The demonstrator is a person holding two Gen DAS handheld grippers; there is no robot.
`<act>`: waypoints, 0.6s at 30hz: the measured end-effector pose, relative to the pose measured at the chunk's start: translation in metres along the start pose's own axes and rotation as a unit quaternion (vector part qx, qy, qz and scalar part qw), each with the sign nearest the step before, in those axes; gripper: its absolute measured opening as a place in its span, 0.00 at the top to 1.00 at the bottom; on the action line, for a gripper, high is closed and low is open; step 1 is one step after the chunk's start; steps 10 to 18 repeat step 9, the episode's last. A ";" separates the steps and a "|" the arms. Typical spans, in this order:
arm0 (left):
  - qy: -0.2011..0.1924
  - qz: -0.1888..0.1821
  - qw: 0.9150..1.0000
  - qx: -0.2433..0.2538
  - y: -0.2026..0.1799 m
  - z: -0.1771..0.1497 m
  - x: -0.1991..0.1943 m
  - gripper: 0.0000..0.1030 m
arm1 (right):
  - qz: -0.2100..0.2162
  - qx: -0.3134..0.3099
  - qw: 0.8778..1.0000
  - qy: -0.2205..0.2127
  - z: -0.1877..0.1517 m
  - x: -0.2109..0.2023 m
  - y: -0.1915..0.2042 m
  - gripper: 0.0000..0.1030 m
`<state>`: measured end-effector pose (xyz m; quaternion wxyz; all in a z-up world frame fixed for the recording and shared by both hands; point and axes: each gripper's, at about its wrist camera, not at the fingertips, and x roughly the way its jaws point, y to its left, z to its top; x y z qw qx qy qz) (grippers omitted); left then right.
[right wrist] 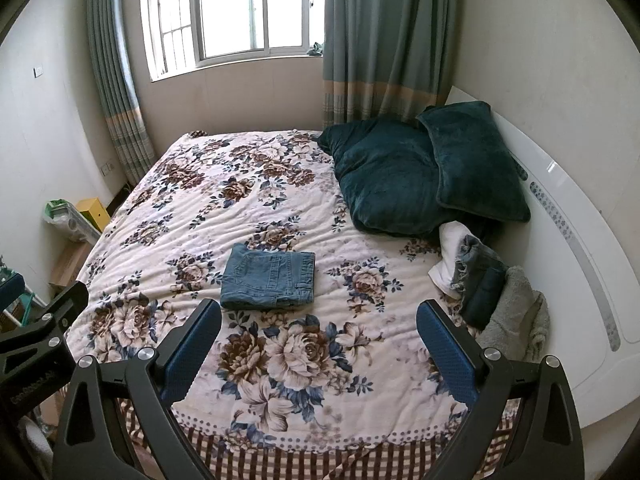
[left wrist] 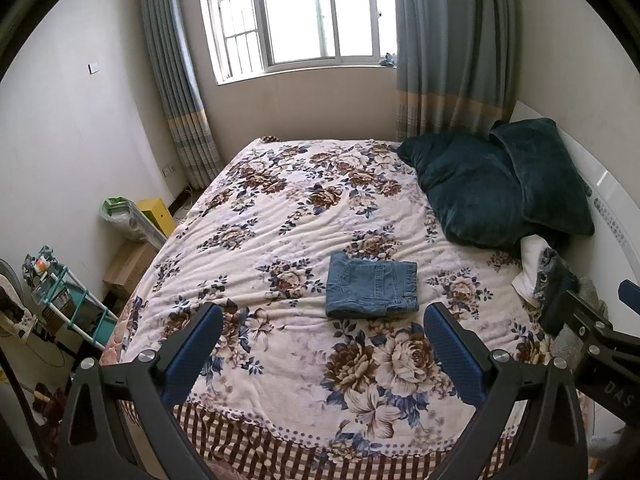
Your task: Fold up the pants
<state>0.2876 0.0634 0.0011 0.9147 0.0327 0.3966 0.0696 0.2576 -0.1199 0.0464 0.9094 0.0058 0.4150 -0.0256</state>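
The jeans (left wrist: 372, 290) lay folded on the bed (left wrist: 280, 216); both grippers (left wrist: 323, 344) (right wrist: 319, 340) hung open and empty, folding apparently finished.

One folded pair of denim pants (left wrist: 372, 290) lies on the one bed (left wrist: 280, 208), just ahead of the left tool (left wrist: 323, 338) and ahead and slightly left of the right tool (right wrist: 319, 332); that makes two tools, each with two blue-padded fingers spread wide and holding nothing. Two dark teal pillows (right wrist: 404, 176) sit far ahead to the right of both tools, and one small heap of other clothes (right wrist: 486, 292) lies just beyond the right tool's right finger. Two curtains (left wrist: 452, 44) flank the one window (left wrist: 296, 12) farthest ahead.
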 end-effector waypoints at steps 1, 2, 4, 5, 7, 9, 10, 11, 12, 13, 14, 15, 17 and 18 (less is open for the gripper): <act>0.000 0.000 1.000 0.000 0.000 0.000 0.000 0.00 | 0.000 0.000 1.000 0.000 0.001 0.000 0.001 0.03; 0.000 -0.001 1.000 -0.001 0.000 0.001 0.000 0.00 | 0.000 0.000 1.000 0.000 -0.001 0.000 0.000 0.03; -0.001 -0.003 1.000 0.000 0.000 -0.001 0.000 0.00 | -0.001 0.000 1.000 0.000 -0.001 -0.001 0.000 0.03; -0.003 -0.004 1.000 -0.002 0.001 0.001 -0.002 0.00 | 0.000 0.002 1.000 0.000 -0.001 -0.001 0.000 0.03; -0.008 -0.002 1.000 -0.007 0.002 0.004 -0.005 0.00 | -0.002 0.000 1.000 -0.001 -0.001 -0.001 0.001 0.03; -0.007 0.000 1.000 -0.010 0.000 0.008 -0.006 0.00 | 0.000 0.001 1.000 -0.001 -0.001 -0.001 0.000 0.03; -0.007 0.000 1.000 -0.010 0.000 0.008 -0.006 0.00 | 0.000 0.001 1.000 -0.001 -0.001 -0.001 0.000 0.03; -0.007 0.000 1.000 -0.010 0.000 0.008 -0.006 0.00 | 0.000 0.001 1.000 -0.001 -0.001 -0.001 0.000 0.03; -0.007 0.000 1.000 -0.010 0.000 0.008 -0.006 0.00 | 0.000 0.001 1.000 -0.001 -0.001 -0.001 0.000 0.03; -0.007 0.000 1.000 -0.010 0.000 0.008 -0.006 0.00 | 0.000 0.001 1.000 -0.001 -0.001 -0.001 0.000 0.03; -0.007 0.000 1.000 -0.010 0.000 0.008 -0.006 0.00 | 0.000 0.001 1.000 -0.001 -0.001 -0.001 0.000 0.03; -0.007 0.000 1.000 -0.010 0.000 0.008 -0.006 0.00 | 0.000 0.001 1.000 -0.001 -0.001 -0.001 0.000 0.03; -0.007 0.000 1.000 -0.010 0.000 0.008 -0.006 0.00 | 0.000 0.001 1.000 -0.001 -0.001 -0.001 0.000 0.03; -0.007 0.000 1.000 -0.010 0.000 0.008 -0.006 0.00 | 0.000 0.001 1.000 -0.001 -0.001 -0.001 0.000 0.03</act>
